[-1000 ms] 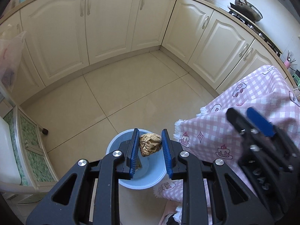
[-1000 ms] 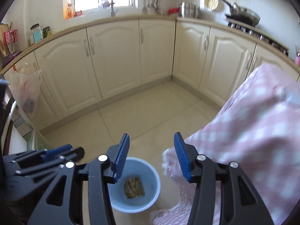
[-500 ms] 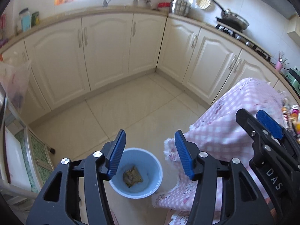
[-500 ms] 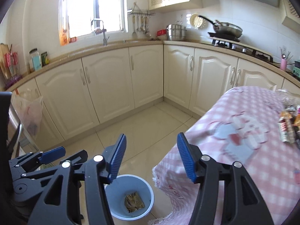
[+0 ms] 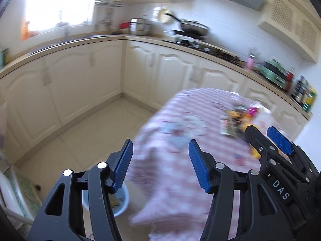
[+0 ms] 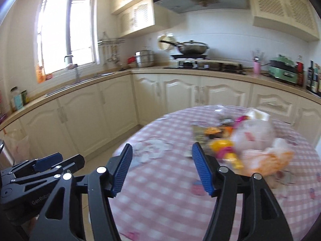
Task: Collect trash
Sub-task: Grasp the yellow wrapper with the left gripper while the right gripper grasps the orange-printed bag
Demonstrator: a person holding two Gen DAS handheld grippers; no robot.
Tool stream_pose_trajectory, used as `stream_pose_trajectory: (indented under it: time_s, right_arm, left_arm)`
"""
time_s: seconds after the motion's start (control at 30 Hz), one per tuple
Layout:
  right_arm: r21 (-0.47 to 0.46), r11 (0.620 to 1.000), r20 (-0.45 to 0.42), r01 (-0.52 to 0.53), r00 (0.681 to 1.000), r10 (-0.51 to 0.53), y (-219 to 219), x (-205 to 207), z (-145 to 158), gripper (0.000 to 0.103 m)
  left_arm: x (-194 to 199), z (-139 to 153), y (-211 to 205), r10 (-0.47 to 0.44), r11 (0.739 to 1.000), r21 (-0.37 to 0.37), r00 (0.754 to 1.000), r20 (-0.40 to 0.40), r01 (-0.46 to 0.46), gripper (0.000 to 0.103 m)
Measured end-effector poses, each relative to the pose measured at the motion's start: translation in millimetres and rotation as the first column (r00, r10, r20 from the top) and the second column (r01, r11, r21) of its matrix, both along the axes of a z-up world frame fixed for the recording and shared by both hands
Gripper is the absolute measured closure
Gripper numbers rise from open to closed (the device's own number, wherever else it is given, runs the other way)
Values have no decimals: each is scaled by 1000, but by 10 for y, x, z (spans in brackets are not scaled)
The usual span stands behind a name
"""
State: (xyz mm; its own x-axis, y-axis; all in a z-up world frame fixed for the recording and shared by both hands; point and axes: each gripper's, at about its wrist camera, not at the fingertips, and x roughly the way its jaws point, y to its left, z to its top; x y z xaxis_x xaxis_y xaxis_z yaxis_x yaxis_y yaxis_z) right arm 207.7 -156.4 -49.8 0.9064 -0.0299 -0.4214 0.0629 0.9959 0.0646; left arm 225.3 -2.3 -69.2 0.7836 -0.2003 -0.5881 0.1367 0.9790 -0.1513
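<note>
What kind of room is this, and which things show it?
A home kitchen, most likely: a wok sits on the gas stove, a sink faucet stands under the window, and cream cabinets line the walls.

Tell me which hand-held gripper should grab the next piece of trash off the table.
Right, probably. The right hand-held gripper is open and empty, pointing over the pink checked tablecloth toward the blurred wrapper pile. The left hand-held gripper, also open, sits at the table's edge above the blue bin.

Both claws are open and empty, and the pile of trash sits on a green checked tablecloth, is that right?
Not quite: the tablecloth is pink checked, as the right wrist view shows. The rest holds: left claw and right claw are open and empty, and the trash pile sits on the cloth.
</note>
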Motion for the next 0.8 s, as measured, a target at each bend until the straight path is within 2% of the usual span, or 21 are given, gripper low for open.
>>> stream_pose_trajectory:
  time_s: [0.23,0.37,0.47,0.67,0.73,0.8]
  right_arm:
    - [32,979,-31,200,980,-199,-1081,-366,-100,41]
    - [85,957,-83,279,959,-272,-1552,-402,-251,40]
    - [163,938,-119,306,950,-289,-1753,-395,-320,38]
    - [226,918,-148,327,943,-299,-1943,-369,-385,34]
    - [253,910,-162,329,942,-295,-2006,-314,-405,33]
    - [273,903,-176,333,940,-294,-2037,-273,-431,32]
  left_arm:
    - [0,-79,-959,-184,983,-20,981,-55,183,45]
    - [13,-152,-1382,-228,974,-16,970,-78,228,45]
    - [53,-174,-1596,-251,968,-18,964,-82,250,45]
    - [243,-258,-1865,-248,968,-6,962,-110,249,45]
    - [319,-314,-1903,-250,968,-10,959,-133,251,54]
    - [357,-354,-1923,-260,965,-17,954,-150,260,84]
